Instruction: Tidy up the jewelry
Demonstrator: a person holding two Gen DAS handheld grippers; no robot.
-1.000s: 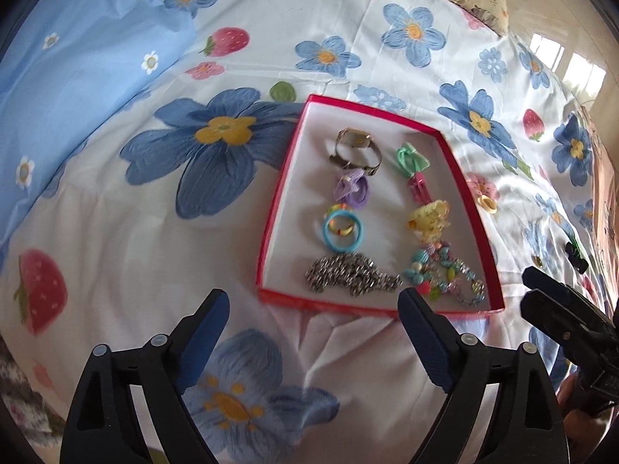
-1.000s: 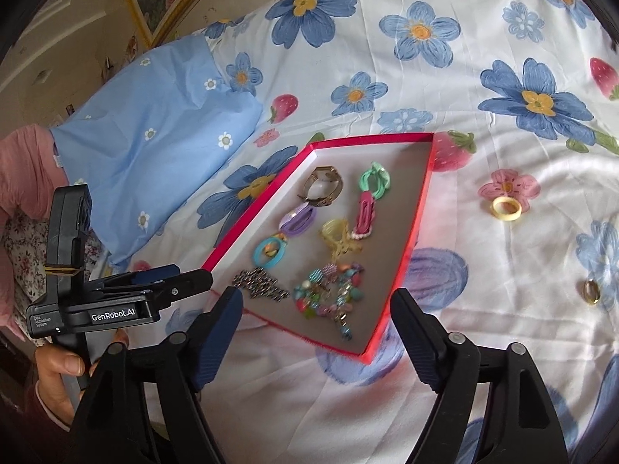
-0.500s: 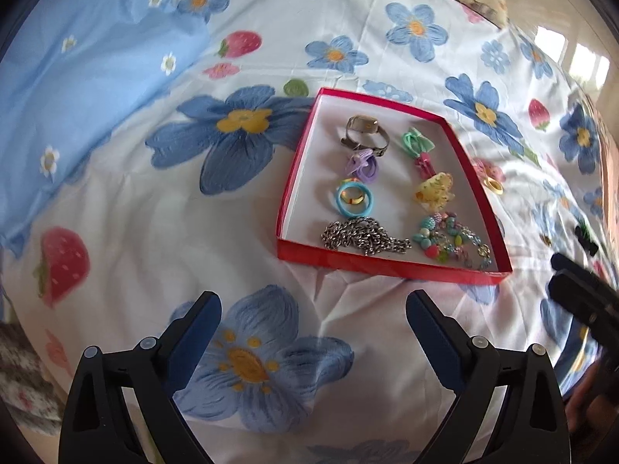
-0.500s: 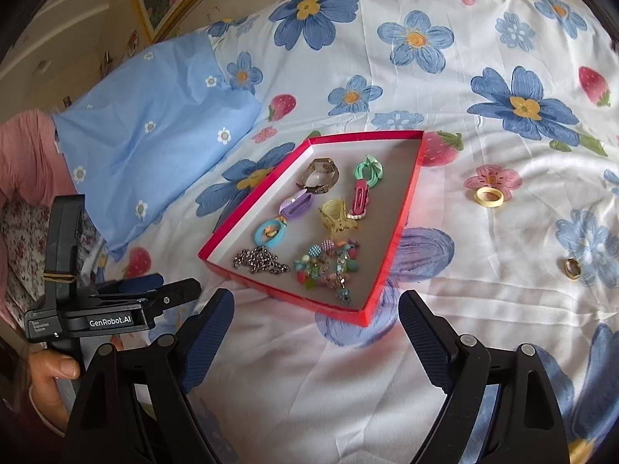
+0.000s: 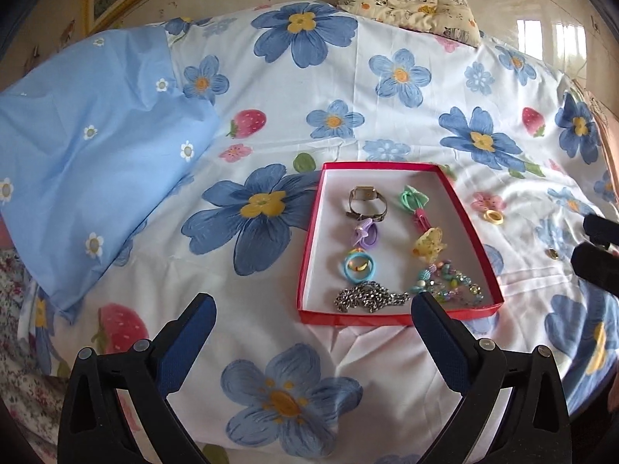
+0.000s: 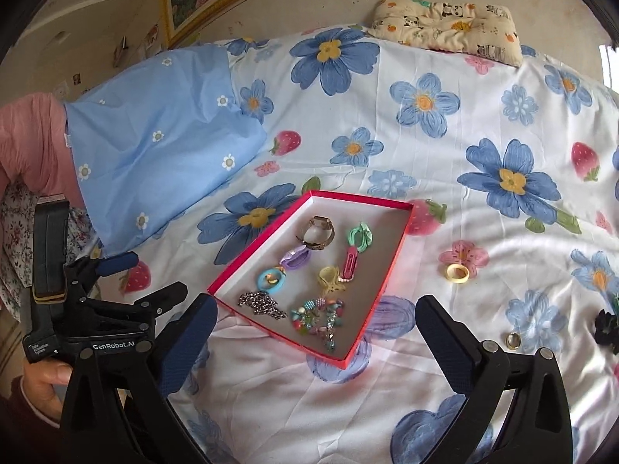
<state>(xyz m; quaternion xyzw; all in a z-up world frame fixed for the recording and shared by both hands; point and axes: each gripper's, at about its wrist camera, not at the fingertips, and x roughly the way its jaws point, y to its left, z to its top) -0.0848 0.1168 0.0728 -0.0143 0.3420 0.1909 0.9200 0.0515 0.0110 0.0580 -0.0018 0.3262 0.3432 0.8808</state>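
Flower-printed cotton sheet [image 5: 348, 123] lies wrinkled under my claws. Both the left gripper [image 5: 313, 305] and right gripper [image 6: 315, 305] gape empty. Ahead of them sits the shallow red cardboard tray [image 5: 309, 239] holding a metal chain [image 5: 367, 297] and beaded bracelet [image 6: 319, 315]; a yellow ring [image 6: 457, 272] rests beyond my right fingers.

Shiny metal chain [image 5: 369, 297] in matt cardboard tray [image 5: 309, 232] on smooth cotton sheet [image 5: 348, 89].

- Right gripper [image 5: 597, 257] cut by left-wrist frame edge; jaw gap unreadable there.
- Bead tangle [image 6: 319, 319] in red tray [image 6: 247, 266]: separate pieces indistinguishable.
- Dark item [image 6: 607, 326] clipped at frame edge, unidentifiable.
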